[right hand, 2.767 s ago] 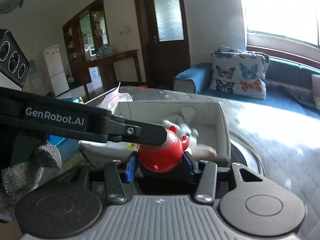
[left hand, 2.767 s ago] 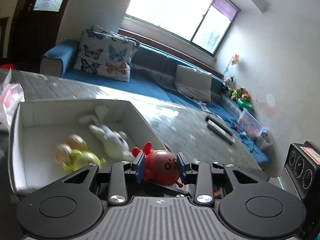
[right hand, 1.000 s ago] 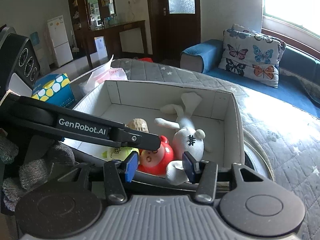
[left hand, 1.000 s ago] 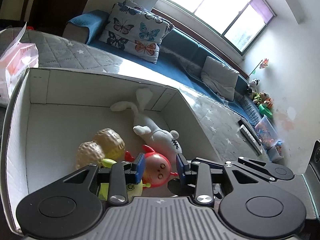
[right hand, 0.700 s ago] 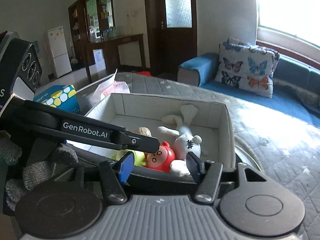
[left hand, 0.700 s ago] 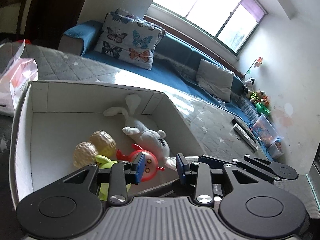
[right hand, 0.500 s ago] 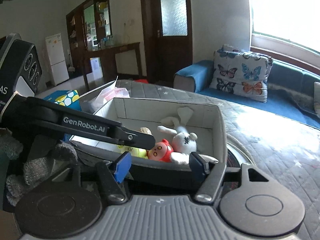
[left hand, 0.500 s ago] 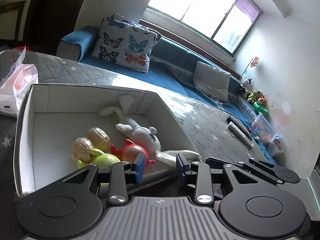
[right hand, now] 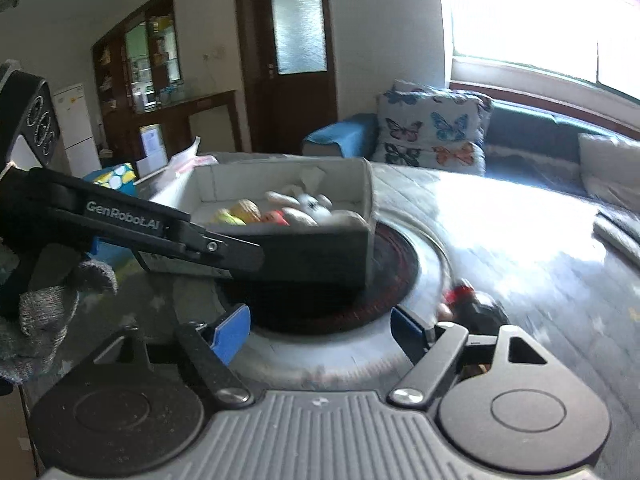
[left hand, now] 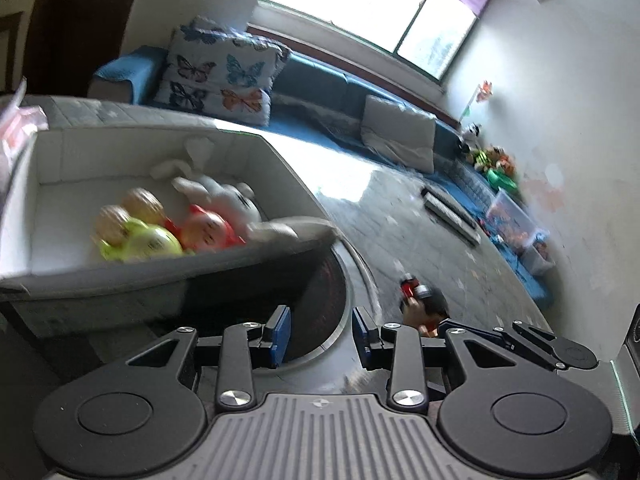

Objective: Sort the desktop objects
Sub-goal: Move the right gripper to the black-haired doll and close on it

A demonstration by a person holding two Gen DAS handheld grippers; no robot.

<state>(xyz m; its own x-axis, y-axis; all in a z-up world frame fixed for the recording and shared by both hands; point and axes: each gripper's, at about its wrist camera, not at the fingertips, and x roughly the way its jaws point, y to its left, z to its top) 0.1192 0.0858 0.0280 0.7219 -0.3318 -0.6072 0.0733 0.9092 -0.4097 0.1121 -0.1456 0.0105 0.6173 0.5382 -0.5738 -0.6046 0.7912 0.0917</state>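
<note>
A white open box sits on the table at the left and holds a red round toy, a yellow-green toy, a white plush rabbit and two tan balls. My left gripper hangs in front of the box, jaws apart with nothing between them. The right gripper is opening wide and is empty too; the box lies beyond it. A small red-and-black toy lies on the table just right of the right finger, blurred, and it shows as the small toy beside my left gripper.
A dark round disc with a pale rim lies under the box's near corner. A blue-yellow tissue box and a pink-white bag stand behind the box. Remote controls lie far right. A grey-gloved hand holds the left gripper.
Both grippers have drawn back from over the box to in front of it. The right jaws have widened. The red toy stays in the box, and the small red-and-black toy has come into view.
</note>
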